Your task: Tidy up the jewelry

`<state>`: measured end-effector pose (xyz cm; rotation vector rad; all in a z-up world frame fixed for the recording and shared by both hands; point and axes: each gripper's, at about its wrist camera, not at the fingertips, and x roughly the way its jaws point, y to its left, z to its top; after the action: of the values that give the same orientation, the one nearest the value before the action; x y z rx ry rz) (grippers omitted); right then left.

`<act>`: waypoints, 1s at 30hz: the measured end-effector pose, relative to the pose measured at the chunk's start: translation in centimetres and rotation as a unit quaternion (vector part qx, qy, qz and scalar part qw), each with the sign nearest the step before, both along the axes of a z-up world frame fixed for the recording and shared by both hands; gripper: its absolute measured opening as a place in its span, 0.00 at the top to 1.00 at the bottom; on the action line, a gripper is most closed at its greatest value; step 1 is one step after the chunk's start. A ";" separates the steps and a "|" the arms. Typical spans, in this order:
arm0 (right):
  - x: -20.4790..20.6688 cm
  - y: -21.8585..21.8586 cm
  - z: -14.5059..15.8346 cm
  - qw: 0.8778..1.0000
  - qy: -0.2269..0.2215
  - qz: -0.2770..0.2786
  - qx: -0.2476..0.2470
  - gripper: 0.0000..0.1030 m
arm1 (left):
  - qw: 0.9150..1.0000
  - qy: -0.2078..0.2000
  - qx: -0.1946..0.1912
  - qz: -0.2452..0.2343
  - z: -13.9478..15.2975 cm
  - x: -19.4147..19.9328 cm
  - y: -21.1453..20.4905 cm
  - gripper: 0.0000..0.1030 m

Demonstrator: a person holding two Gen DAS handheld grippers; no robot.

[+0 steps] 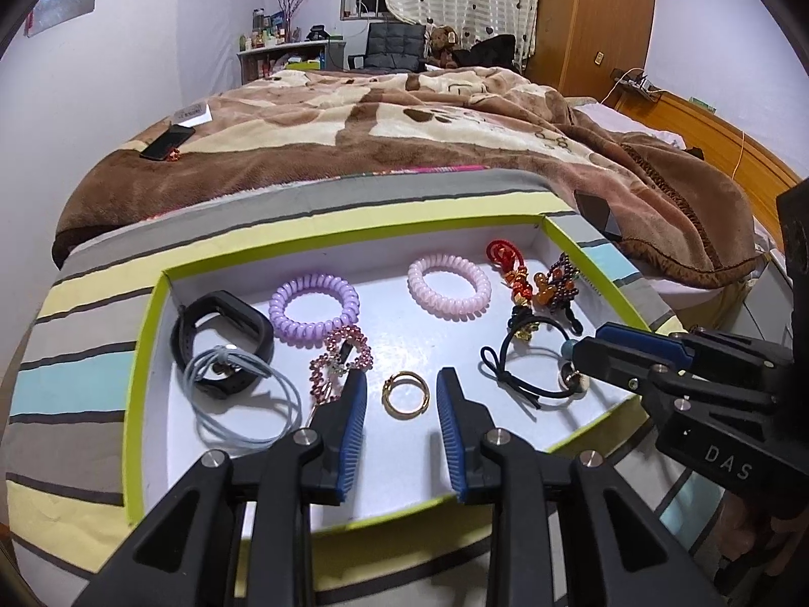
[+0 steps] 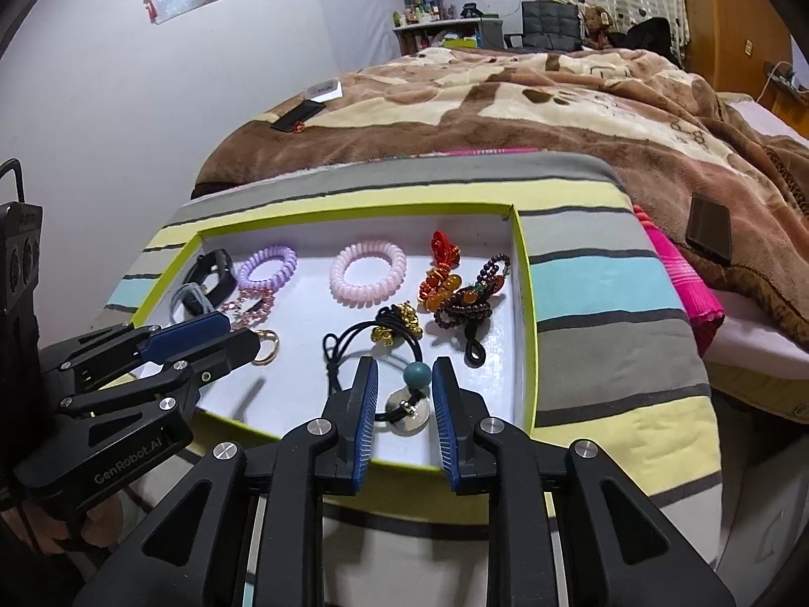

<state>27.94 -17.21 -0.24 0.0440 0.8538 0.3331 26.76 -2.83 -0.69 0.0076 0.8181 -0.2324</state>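
Observation:
A shallow white box with a lime rim [image 1: 151,334] [image 2: 521,273] holds the jewelry. My left gripper [image 1: 402,382] is open, its fingers either side of a gold ring [image 1: 406,394] [image 2: 265,346]. My right gripper [image 2: 404,374] is open around a black hair tie with a teal bead [image 2: 418,374] and a silver disc [image 2: 407,412]. It also shows in the left wrist view [image 1: 581,349]. Also in the box: a purple coil tie [image 1: 313,311], a pink coil tie [image 1: 449,287], a black watch band [image 1: 222,339], a grey elastic [image 1: 242,404], a pink beaded charm [image 1: 341,359], red and dark bead pieces [image 1: 536,283].
The box lies on a striped cloth [image 1: 76,354] at the foot of a bed with a brown blanket [image 1: 404,121]. A black phone [image 1: 167,142] and a white box [image 1: 191,114] lie on the blanket's left. A dark wallet-like object [image 2: 710,232] lies right.

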 end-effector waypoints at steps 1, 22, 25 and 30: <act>-0.3 0.0 0.3 1.000 -0.004 0.001 0.000 0.78 | 1.000 -0.003 0.000 0.001 0.2 -0.2 0.0 0.71; -9.5 0.4 3.2 0.997 -0.072 0.014 -0.010 0.66 | 0.997 -0.052 -0.014 0.049 2.4 -9.2 2.4 0.70; -11.3 0.4 3.2 0.997 -0.081 0.014 -0.014 0.66 | 0.997 -0.058 -0.008 0.054 2.3 -11.0 2.5 0.70; -14.2 0.4 3.2 0.996 -0.091 0.015 -0.019 0.66 | 0.996 -0.072 -0.006 0.056 2.5 -13.8 2.8 0.66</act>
<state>13.75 -16.78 2.96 -0.0341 0.6804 0.3439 12.98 -0.03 1.81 -0.0318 0.6708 -0.1280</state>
